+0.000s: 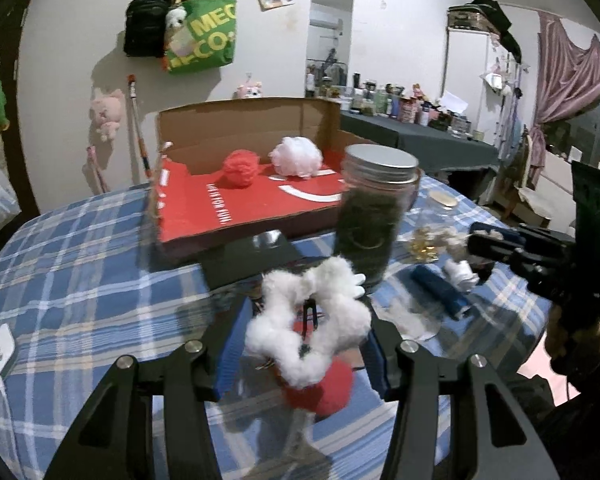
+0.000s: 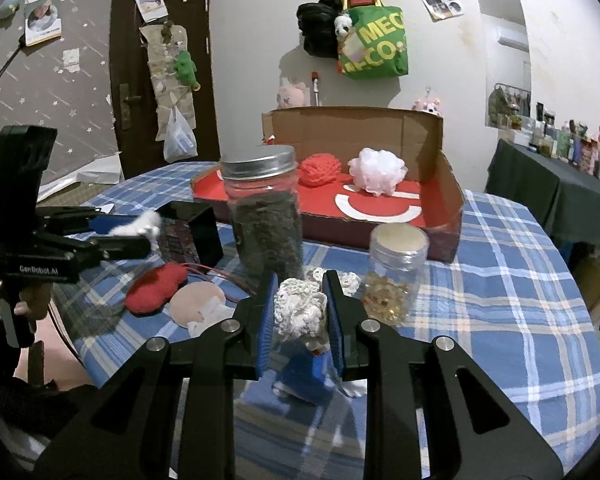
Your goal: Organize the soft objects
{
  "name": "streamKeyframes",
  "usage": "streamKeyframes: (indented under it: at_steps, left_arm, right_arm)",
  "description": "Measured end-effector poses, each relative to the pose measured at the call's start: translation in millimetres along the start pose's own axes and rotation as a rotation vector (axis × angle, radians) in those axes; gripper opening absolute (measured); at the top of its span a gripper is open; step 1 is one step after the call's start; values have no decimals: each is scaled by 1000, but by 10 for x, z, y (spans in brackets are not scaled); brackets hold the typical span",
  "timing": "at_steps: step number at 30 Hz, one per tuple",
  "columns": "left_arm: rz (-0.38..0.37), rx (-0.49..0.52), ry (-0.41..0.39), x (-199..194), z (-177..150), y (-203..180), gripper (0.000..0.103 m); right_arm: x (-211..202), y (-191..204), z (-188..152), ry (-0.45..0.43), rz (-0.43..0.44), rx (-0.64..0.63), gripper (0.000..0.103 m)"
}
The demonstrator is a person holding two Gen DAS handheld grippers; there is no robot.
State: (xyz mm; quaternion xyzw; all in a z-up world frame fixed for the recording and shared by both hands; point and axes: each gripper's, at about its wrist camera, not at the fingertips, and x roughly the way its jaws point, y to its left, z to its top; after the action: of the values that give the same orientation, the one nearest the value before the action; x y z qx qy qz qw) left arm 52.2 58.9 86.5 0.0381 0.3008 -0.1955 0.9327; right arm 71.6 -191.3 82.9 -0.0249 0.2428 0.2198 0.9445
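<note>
— Left wrist view: the left claw (image 1: 300,344) clamps a white fluffy ring (image 1: 308,316); the cardboard box (image 1: 244,128) lies ahead, beyond.

— Right wrist view: the right claw (image 2: 298,308) pinches a crocheted bundle (image 2: 300,308); the box sits straight ahead, past the tall jar (image 2: 266,216), equally near.

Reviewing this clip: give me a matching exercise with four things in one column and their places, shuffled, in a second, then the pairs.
Things:
1. white fluffy ring
2. white crochet piece
3. red pom-pom
4. small jar

Places:
A. in the cardboard box
B. between the right gripper fingers
C. on the plaid cloth, right of the tall jar
D. in the left gripper

Pairs: 1-D, 2-B, 3-A, 4-C
</note>
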Motion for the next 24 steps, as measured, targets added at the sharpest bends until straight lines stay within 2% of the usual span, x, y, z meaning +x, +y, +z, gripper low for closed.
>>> streamKeyframes:
  at_steps: [13, 17, 24]
  left_arm:
    - [93, -33, 32, -118, -102, 440, 54]
    - [98, -33, 33, -73, -124, 560, 54]
    - [64, -62, 39, 93, -93, 846, 54]
  right_arm:
    - [-190, -372, -41, 24, -41, 65, 22]
    - [-219, -509, -54, 30, -47, 86, 22]
    - [-163, -767, -20, 47, -58, 110, 22]
